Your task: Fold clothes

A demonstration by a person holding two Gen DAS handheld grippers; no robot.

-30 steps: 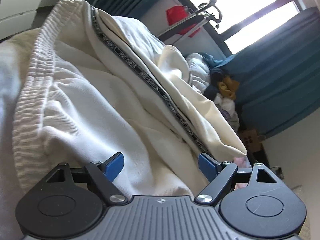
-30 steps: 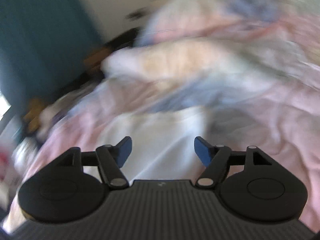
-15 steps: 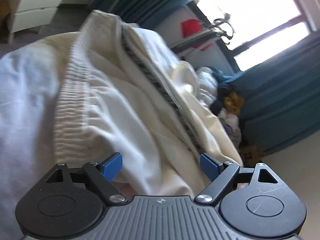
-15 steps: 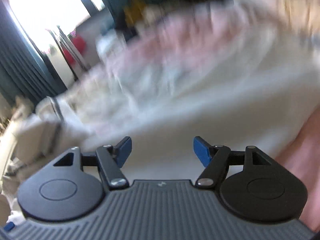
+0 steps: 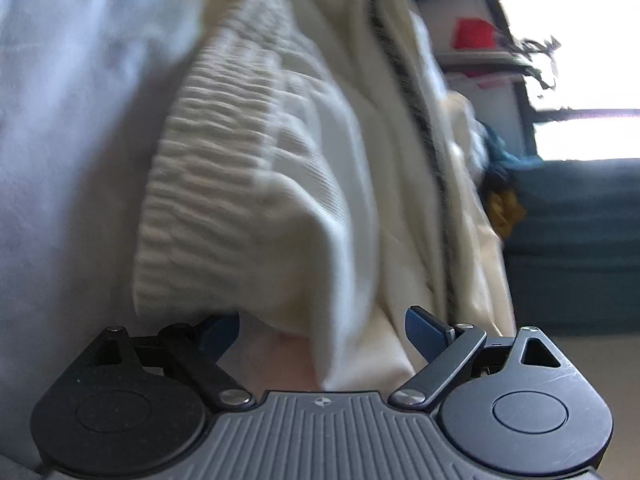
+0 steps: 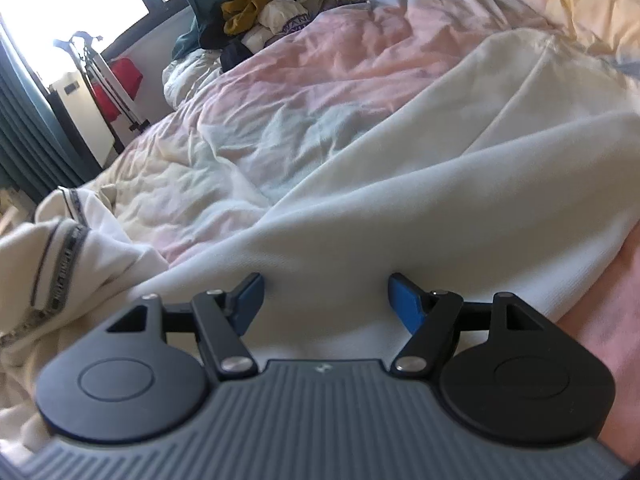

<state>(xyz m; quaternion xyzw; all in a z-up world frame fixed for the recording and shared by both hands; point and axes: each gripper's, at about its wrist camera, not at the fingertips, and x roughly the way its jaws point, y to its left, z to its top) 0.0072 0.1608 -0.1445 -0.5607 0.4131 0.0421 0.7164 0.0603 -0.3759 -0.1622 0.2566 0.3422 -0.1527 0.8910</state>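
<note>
Cream trousers [image 5: 304, 184] with a ribbed elastic waistband [image 5: 208, 160] and a black patterned side stripe [image 5: 416, 120] fill the left wrist view. My left gripper [image 5: 322, 330] is open, and the waistband's lower corner hangs right in front of its blue pads without being pinched. In the right wrist view a trouser leg [image 6: 420, 208] lies stretched across the pink duvet [image 6: 320, 80]. My right gripper [image 6: 328, 302] stands open just over that cloth, its pads apart. The striped part of the trousers [image 6: 64, 264] is bunched at the left.
A heap of other clothes [image 6: 260, 16] lies at the far end of the bed. A red object [image 6: 124, 76] and a metal rack [image 6: 104, 76] stand by the bright window, with teal curtains [image 5: 572, 240] beside it. A white sheet [image 5: 72, 140] lies left of the waistband.
My left gripper sank and rolled, so the waistband now looms close over its pads. The right view swung round across the bed and settled, sharp, over the trouser leg.
</note>
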